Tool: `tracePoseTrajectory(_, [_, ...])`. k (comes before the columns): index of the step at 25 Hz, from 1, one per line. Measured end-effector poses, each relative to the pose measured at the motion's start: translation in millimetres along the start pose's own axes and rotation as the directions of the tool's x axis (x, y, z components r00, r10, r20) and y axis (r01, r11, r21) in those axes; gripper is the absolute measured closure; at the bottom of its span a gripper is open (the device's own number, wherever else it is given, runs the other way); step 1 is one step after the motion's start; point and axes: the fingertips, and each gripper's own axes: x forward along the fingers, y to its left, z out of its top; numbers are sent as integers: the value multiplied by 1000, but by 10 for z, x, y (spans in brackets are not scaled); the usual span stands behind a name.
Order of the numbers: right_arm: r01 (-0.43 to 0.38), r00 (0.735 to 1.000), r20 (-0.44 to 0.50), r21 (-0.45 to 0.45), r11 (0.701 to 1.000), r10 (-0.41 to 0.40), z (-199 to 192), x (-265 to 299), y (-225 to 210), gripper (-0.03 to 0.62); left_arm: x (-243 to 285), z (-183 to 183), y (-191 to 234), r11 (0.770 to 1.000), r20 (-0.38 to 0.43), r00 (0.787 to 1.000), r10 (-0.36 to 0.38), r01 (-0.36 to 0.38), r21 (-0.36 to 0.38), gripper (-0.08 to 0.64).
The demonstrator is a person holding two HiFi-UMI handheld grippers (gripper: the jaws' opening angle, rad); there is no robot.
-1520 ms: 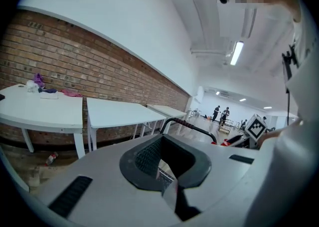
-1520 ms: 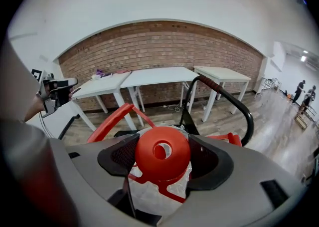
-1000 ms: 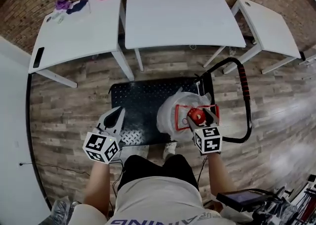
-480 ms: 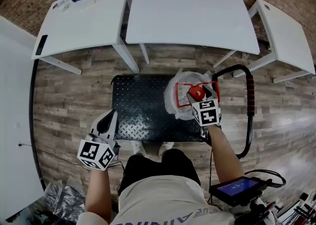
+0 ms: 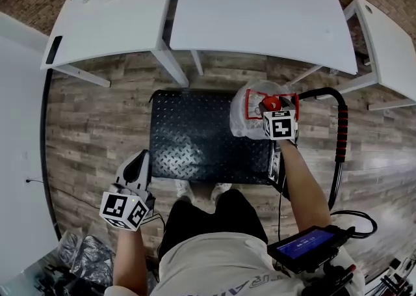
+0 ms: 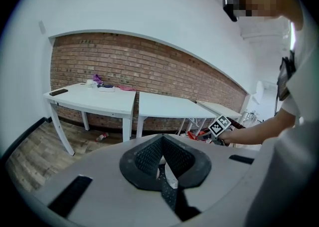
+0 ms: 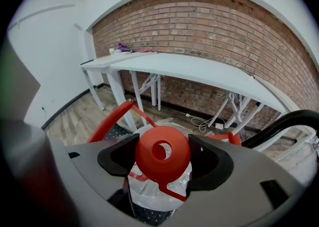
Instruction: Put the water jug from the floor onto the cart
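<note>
Water jug (image 5: 244, 116) moved to the far-right corner of the cart (image 5: 195, 138), my right claw (image 5: 272, 103) clamped wide on its red cap (image 7: 162, 153); looks heavy and thin-walled, so the neck is the stiff hold.

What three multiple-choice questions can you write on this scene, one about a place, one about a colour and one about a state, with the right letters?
1. Where is the water jug?
A. on the bare wooden floor
B. over the deck of the black cart
C. on a white table

2. What colour is the jug's cap?
A. blue
B. white
C. red

3. How do the jaws of the left gripper stand?
A. together, with nothing between them
B. closed on the jug
C. wide apart

Answers: 1 B, the head view shows it above the deck. 2 C, the right gripper view shows plain red. 3 A, its own view shows the pads meeting.
</note>
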Motion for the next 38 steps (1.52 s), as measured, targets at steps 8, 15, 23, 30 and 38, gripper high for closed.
tracePoseTrajectory(8, [22, 998, -61, 54, 998, -19, -177, 352, -231, 281, -89, -92, 67, 999, -17, 999, 42, -42, 2, 560])
tracePoseTrajectory(15, [40, 997, -66, 97, 994, -34, -190, 384, -285, 281, -80, -133, 65, 999, -25, 999, 37, -37, -2, 560])
tracePoseTrajectory(23, [42, 999, 19, 87, 995, -43, -177, 159, -376, 279, -46, -127, -51, 1000, -25, 1000, -7, 7, 11, 560])
tracePoseTrajectory(30, [51, 965, 254, 83, 995, -70, 408, -649, -288, 279, -48, -7, -79, 997, 10, 998, -65, 65, 30, 560])
tracePoseTrajectory(38, [-14, 869, 492, 137, 991, -56, 716, -2020, 403, 308, -199, 303, 13, 978, 69, 980, -184, 175, 117, 560])
